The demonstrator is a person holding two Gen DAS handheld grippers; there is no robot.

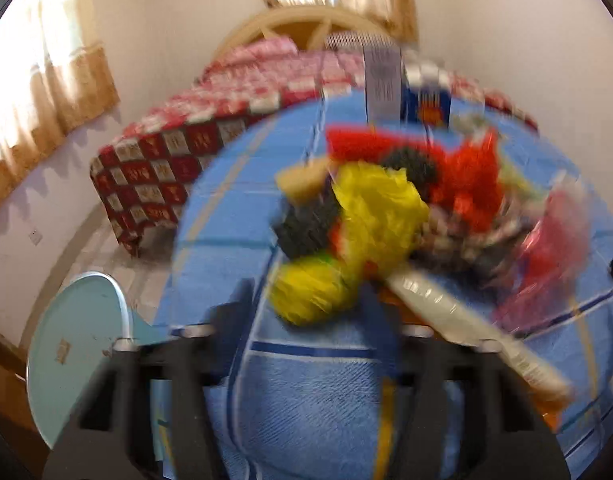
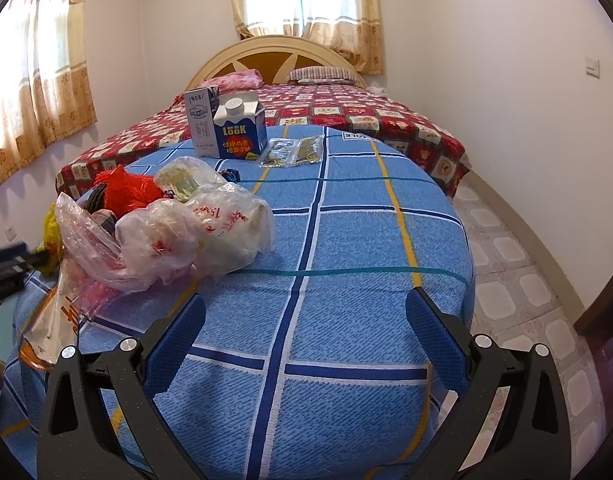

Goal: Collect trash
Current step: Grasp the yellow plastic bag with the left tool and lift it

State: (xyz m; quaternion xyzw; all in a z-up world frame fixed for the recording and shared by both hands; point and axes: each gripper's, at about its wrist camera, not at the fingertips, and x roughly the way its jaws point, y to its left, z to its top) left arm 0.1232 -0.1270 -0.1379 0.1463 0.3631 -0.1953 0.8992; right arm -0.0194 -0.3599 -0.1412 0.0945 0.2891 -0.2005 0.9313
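Two grippers hang over a round table [image 2: 346,240] spread with a blue checked cloth, in a bedroom with a bed [image 2: 346,112] under a red patterned cover. The right gripper [image 2: 306,308] has its blue-padded jaws spread wide above bare cloth, nothing between them. To its left lies the trash: a heap of crumpled plastic bags [image 2: 174,232], clear, white and red, near the table's edge. Behind the heap stand a grey milk carton [image 2: 202,120] and a blue carton [image 2: 240,128], touching side by side, with two small clear packets [image 2: 292,152] flat on the cloth just beside them. The left wrist view is heavily blurred; the left gripper [image 1: 306,312] points into the heap, a yellow bag [image 1: 310,296] lying between its fingertips, jaws narrowly parted. Whether the pads press the bag cannot be told. A pale blue stool [image 1: 74,360] stands beside the table.
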